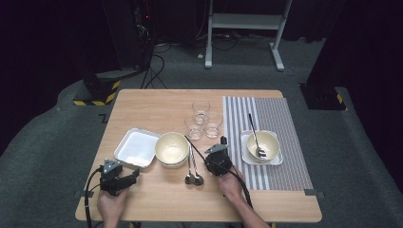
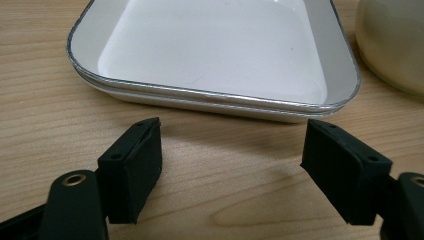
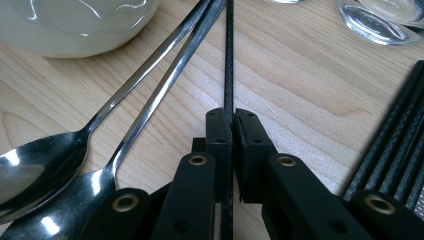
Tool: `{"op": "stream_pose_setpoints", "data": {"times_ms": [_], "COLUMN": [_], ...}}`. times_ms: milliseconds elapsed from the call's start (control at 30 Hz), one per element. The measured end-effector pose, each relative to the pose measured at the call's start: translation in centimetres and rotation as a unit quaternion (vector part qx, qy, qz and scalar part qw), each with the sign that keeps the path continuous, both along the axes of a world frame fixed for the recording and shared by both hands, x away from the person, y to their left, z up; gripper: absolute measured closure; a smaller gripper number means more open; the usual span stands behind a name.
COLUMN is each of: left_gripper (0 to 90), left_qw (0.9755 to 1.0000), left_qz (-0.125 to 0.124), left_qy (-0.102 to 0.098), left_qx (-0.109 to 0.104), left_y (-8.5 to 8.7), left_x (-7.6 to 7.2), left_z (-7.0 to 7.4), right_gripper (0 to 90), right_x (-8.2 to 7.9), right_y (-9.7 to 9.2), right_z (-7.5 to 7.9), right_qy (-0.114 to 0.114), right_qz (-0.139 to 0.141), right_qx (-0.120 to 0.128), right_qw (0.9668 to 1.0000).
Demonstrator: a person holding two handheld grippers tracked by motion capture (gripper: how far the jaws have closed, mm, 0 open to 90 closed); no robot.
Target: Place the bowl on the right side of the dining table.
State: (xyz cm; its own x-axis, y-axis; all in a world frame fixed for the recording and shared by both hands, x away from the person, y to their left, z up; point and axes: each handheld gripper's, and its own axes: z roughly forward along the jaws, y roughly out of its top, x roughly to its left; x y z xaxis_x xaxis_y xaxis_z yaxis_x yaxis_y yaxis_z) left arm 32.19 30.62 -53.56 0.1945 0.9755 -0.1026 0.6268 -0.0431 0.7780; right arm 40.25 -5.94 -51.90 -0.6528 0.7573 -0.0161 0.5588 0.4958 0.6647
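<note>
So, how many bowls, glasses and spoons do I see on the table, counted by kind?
Bowls: 2, one cream bowl on the wood, one bowl on the striped mat.
Glasses: 3.
Spoons: 3, two on the wood, one in the bowl on the mat.
Total: 8.

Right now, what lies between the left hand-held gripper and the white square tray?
Nothing: in the left gripper view, bare wooden table separates the open left hand-held gripper from the white square tray.
</note>
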Motion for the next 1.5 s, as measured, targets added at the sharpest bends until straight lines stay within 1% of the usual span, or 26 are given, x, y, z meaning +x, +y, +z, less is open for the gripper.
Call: {"op": "stream_pose_setpoints", "data": {"times_ms": [167, 367, 667, 1000, 1267, 1500], "left_gripper": [24.3, 24.3, 24.3, 24.3, 24.3, 24.3], "left_qw": [1.0, 1.0, 1.0, 1.0, 1.0, 1.0], "left_qz": [0.0, 0.0, 0.0, 0.0, 0.0, 0.0], "left_qy": [0.0, 0.0, 0.0, 0.0, 0.0, 0.0], "left_qx": [0.0, 0.0, 0.002, 0.003, 0.003, 0.003], "left_y": [0.0, 0.0, 0.0, -0.1, -0.1, -0.1], "left_x": [0.0, 0.0, 0.0, 0.0, 0.0, 0.0], "left_z": [0.0, 0.0, 0.0, 0.0, 0.0, 0.0], "right_gripper": [86.1, 86.1, 86.2, 86.2, 86.1, 86.1], "right_x": [0.0, -0.1, 0.0, -0.4, -0.8, -1.2], "right_y": [-0.2, -0.6, -1.7, -2.2, -3.1, -3.8], "right_z": [0.2, 0.7, 1.1, 1.5, 1.9, 2.3], "right_qy": [0.0, -0.005, -0.007, -0.014, -0.018, -0.025], "right_qz": [0.003, 0.007, -0.002, 0.001, 0.002, 0.007], "right_qx": [0.007, 0.016, 0.021, 0.025, 0.032, 0.033], "right_qw": [1.0, 0.9998, 0.9998, 0.9996, 0.9993, 0.9991]}}
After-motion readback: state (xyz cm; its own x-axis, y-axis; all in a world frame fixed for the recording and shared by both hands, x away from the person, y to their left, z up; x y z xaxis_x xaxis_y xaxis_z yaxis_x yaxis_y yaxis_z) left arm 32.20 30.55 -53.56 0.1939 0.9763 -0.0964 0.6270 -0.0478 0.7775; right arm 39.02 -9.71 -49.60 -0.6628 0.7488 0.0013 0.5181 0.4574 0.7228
